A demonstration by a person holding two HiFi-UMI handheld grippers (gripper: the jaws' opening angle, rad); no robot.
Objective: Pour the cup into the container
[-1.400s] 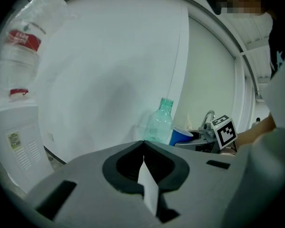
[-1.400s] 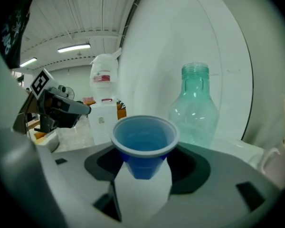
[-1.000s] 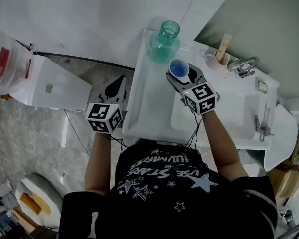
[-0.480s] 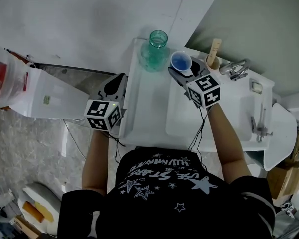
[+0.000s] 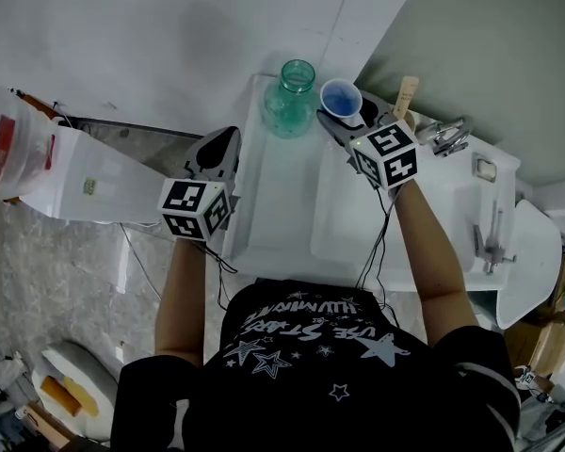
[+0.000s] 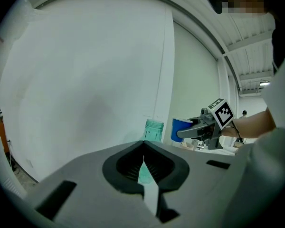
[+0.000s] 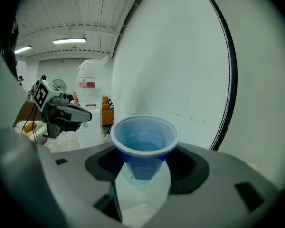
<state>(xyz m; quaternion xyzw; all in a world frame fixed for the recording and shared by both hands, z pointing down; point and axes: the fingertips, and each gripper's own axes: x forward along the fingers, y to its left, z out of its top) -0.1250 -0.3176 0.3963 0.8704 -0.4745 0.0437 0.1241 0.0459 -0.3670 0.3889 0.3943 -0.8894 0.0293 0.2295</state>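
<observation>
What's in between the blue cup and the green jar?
Nothing. The head view shows only bare white counter between the blue cup, held by the right gripper, and the green jar.

The container [image 5: 293, 97] stands on the counter [image 5: 278, 205] — the cup [image 5: 341, 99] just to its right.

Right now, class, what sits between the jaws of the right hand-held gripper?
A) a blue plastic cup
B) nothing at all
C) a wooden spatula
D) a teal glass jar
A: the right hand-held gripper has its jaws closed on the lower part of the upright blue plastic cup, while the teal glass jar stands free beside it.
</observation>
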